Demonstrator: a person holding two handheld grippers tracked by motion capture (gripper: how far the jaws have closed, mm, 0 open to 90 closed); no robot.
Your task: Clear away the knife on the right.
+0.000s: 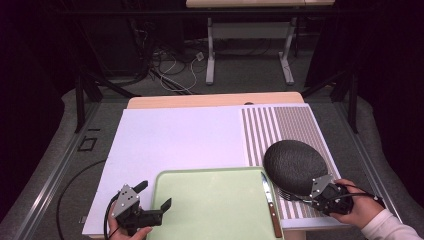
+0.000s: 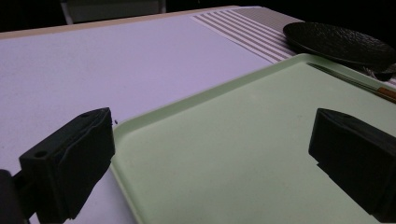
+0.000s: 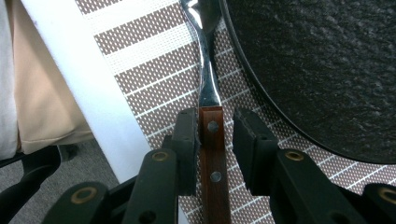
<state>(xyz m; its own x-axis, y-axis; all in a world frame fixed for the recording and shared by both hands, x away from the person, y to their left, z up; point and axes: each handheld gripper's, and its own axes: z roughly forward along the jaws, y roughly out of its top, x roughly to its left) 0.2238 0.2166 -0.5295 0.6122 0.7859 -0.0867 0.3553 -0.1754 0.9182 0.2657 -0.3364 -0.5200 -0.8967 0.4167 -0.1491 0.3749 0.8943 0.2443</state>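
Right tool (image 3: pixel 214 140) jaws astride wooden-handled utensil (image 3: pixel 212 154), perhaps touching one side, metal end pointing away.

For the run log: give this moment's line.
left gripper: open, at pale green tray | right gripper: open around wood-handled steel utensil

Table (image 1: pixel 210 100): pale wood, far edge bare.
Sheet (image 1: pixel 175 135): white, covered most of the table.
Placemat (image 1: pixel 295 120): brown and white stripes, lay at the sheet's right.
Plate (image 1: pixel 295 166): black, rough-textured, sat on the placemat's near part.
Knife (image 1: pixel 270 202): wooden handle, blade pointing away, just left of the plate.
Cables (image 1: pixel 172 67): lay loose on the grey floor beyond.
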